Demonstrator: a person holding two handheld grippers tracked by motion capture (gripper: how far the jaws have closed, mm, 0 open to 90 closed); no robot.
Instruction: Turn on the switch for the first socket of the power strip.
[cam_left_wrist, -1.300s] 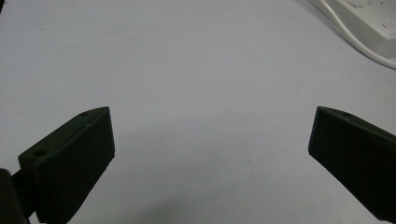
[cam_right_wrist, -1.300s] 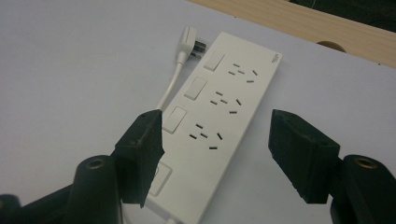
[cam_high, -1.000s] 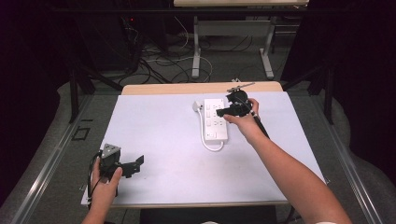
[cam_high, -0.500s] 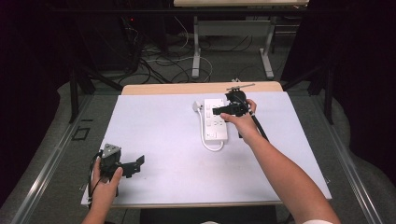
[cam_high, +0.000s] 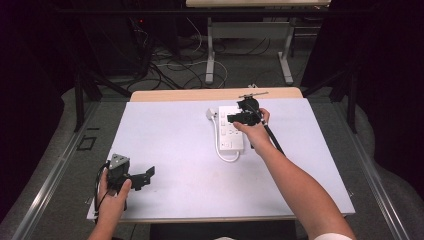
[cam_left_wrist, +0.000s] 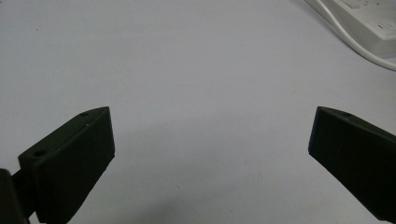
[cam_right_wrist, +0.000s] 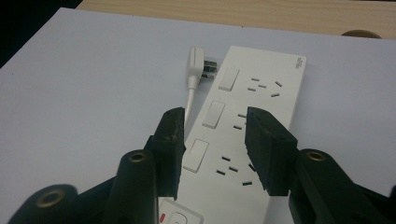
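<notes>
A white table (cam_high: 165, 140) carries a white power strip (cam_high: 231, 129) at its far right, its cord (cam_high: 218, 145) looped along the near-left side and its plug (cam_right_wrist: 194, 63) lying beside the far end. The right gripper (cam_high: 242, 118) hovers over the strip's rocker switches (cam_right_wrist: 214, 114), jaws just closing yet clasping nothing. The left gripper (cam_high: 141, 177) rests released at the near-left corner, well apart. Lowered off-centre, a jaw could likely snag the cord or shove the strip askew.
</notes>
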